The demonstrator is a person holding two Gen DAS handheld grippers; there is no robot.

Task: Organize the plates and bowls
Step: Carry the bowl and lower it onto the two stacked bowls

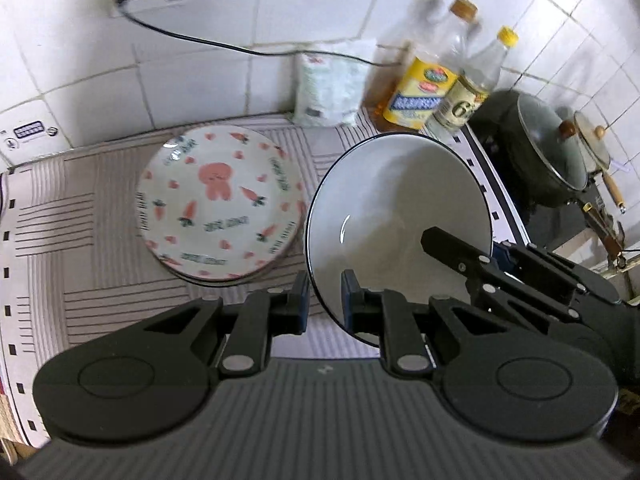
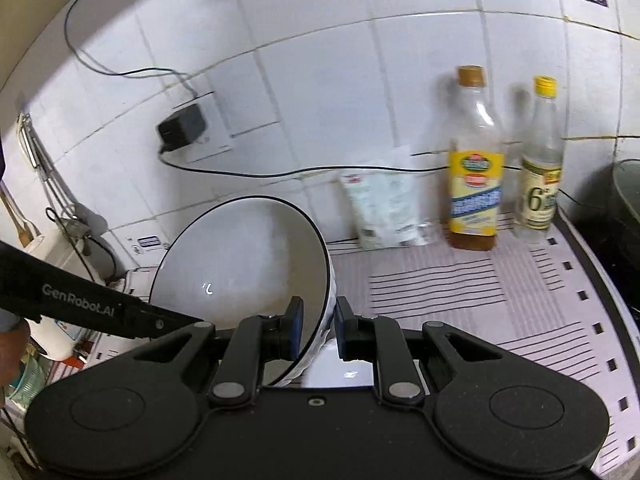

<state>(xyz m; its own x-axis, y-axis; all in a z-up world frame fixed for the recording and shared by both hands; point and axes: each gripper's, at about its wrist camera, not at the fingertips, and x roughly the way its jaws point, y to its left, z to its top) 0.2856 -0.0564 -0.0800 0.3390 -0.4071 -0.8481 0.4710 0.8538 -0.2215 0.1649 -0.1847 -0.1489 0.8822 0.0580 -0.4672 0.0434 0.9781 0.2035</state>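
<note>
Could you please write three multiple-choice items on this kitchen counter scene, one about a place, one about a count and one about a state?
1. Where does the carrot-print plate lie relative to the white bowl in the left wrist view?
A. left of it
B. inside it
C. right of it

2. How many bottles stand against the tiled wall?
A. one
B. two
C. four

3. How is the white bowl held?
A. flat on the mat, untouched
B. tilted, rim between the fingers of both grippers
C. upside down on the plate

Key: 1 A, the plate sits on the striped mat to the left; 2 B, the yellow-label bottle and the clear bottle; 3 B, left gripper and right gripper each straddle the rim.
</note>
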